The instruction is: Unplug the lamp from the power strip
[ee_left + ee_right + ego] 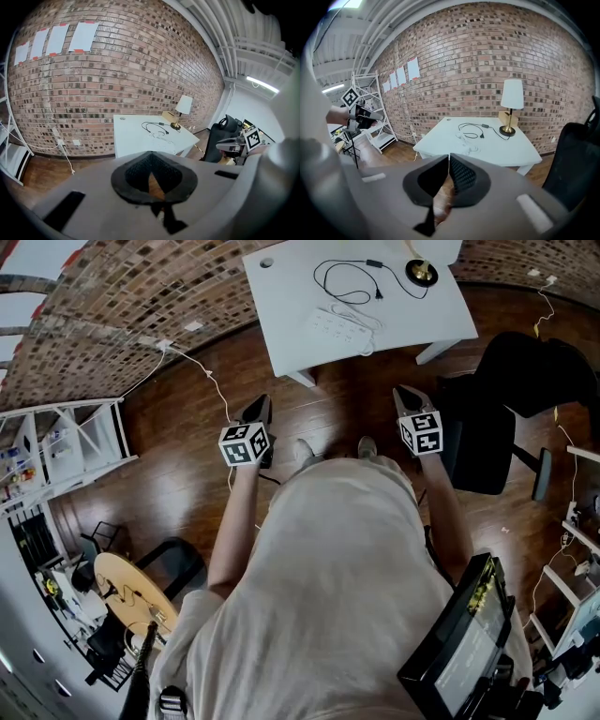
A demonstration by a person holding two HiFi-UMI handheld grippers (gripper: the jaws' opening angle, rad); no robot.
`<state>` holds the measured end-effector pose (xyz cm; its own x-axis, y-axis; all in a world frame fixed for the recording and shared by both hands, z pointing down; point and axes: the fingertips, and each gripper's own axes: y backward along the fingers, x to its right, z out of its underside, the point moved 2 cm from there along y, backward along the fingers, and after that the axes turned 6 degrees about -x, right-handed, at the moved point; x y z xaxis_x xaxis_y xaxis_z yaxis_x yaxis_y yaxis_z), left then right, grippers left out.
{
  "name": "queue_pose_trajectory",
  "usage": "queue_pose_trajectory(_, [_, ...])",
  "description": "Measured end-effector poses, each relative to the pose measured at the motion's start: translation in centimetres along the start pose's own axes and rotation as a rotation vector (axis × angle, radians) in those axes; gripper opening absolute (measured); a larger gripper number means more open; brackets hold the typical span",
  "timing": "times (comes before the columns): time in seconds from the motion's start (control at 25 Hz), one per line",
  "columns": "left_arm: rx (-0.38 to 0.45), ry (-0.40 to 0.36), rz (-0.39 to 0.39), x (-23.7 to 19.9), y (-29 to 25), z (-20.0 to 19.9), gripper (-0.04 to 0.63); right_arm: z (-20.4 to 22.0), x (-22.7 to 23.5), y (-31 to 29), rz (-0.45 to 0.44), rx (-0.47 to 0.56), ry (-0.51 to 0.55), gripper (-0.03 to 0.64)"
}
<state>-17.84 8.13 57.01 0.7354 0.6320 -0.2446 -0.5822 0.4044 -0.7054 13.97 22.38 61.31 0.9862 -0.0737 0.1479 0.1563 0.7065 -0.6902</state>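
Your left hand-held gripper (255, 409) is clenched with nothing between its pads. It hangs over the wooden floor, well short of the desk (281, 296) and pointing down and forward at it.

On the desk, farthest left of the task's things, is the white power strip (336, 326). It lies straight ahead of you between your two hands, a little nearer the right one. In the head view its long axis runs slantwise from upper left to lower right, more across your reach than along it.

Just beyond it and to its right is the lamp's black cord (323, 284), which loops over the desk top. Its plug end (378, 293) seems to rest on bare desk, apart from the strip, with the tip turned back toward you and to the right. That is how the task would have it, though the plug is small in every view and I would not swear to it.

Right again, at the desk's far corner, the lamp (421, 273) stands upright.

Your right hand-held gripper (408, 397) is also clenched on nothing, level with the left and equally short of the desk. It is the nearer hand to the plug and the lamp, both of which lie forward of it and only slightly to its left.
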Motion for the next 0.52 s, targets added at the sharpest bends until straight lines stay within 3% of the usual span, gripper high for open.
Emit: queue_pose_trajectory(0.52, [-0.012,0.022,-0.025,4.8,-0.8,2.3,0.005,2.2,3.5,1.4,-0.046,-0.015,-0.002,-0.008])
